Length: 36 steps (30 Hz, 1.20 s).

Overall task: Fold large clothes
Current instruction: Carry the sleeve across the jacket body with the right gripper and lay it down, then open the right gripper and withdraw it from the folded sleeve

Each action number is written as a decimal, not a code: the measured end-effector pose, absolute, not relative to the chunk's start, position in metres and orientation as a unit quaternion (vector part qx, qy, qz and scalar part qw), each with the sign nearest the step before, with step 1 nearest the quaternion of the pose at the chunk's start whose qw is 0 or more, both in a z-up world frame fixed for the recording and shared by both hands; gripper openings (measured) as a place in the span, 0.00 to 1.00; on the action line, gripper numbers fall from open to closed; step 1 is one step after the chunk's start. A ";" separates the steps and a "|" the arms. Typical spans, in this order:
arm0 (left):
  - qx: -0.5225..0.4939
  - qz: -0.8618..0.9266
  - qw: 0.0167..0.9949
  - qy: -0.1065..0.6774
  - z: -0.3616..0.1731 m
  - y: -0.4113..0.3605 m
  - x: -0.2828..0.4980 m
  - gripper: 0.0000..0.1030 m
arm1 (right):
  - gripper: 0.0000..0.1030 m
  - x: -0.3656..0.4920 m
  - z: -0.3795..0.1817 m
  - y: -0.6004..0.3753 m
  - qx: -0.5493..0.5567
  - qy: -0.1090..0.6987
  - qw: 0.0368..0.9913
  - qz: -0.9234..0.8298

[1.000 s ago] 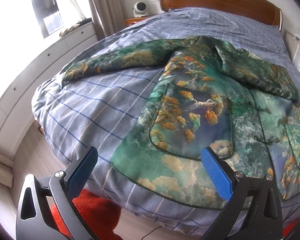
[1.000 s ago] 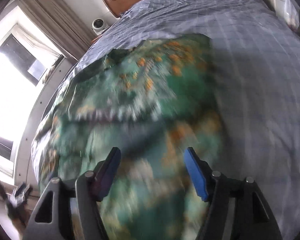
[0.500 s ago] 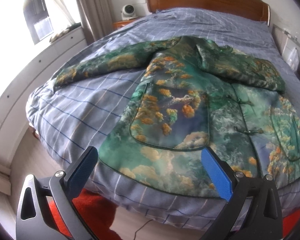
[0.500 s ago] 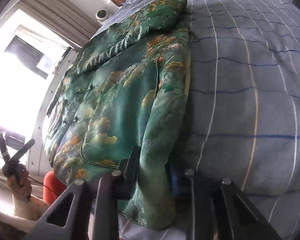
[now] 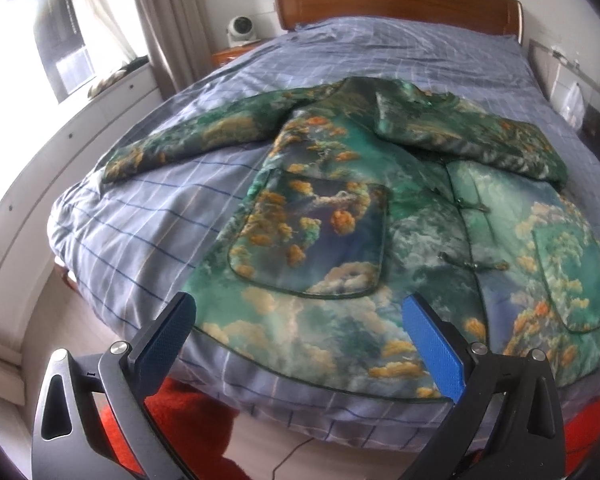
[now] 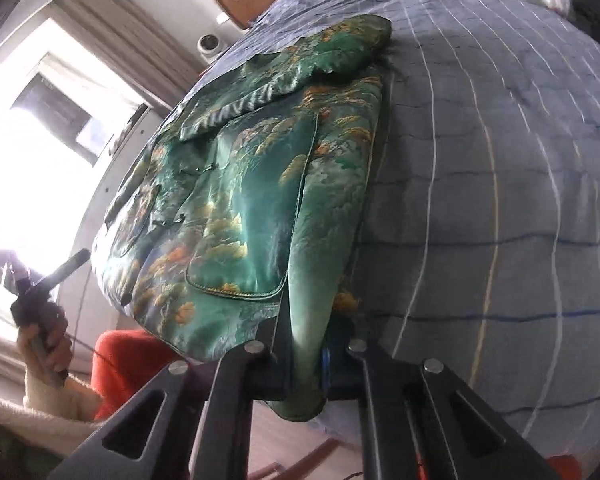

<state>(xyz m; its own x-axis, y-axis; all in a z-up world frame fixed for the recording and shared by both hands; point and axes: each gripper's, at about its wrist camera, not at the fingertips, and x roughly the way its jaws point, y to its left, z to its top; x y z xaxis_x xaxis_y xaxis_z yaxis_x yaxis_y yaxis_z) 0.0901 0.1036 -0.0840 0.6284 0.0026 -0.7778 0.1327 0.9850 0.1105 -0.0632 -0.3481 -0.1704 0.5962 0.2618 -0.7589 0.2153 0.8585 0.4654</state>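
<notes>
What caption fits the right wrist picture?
Right gripper pinches the green jacket's hem on the checked bed.

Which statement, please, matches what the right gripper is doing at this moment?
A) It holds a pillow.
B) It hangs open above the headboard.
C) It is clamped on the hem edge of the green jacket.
C: in the right wrist view the right gripper pinches the green jacket at its near hem edge.

Glossy satin jacket (image 6: 256,208) on matt checked cotton bedcover (image 6: 500,200); polished wooden headboard (image 5: 396,4).
</notes>
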 end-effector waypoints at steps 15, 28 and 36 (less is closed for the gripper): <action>0.102 -0.053 0.907 0.405 -0.070 0.088 0.061 1.00 | 0.88 -0.094 -0.071 -0.273 0.128 0.364 0.911 -0.145; 0.116 -0.067 0.909 0.394 -0.059 0.082 0.042 1.00 | 0.88 -0.045 -0.038 -0.178 -0.015 0.341 0.920 -0.192; 0.099 -0.070 0.909 0.399 -0.056 0.085 0.046 1.00 | 0.88 -0.045 -0.031 -0.173 -0.068 0.328 0.908 -0.251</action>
<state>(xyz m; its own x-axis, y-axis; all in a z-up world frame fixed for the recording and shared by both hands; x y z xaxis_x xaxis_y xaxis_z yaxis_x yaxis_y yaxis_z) 0.0456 0.0850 -0.0555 0.6727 -0.0474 -0.7384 0.2059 0.9705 0.1253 -0.0448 -0.1731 -0.0306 0.6583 -0.5004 -0.5624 0.4110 0.8648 -0.2883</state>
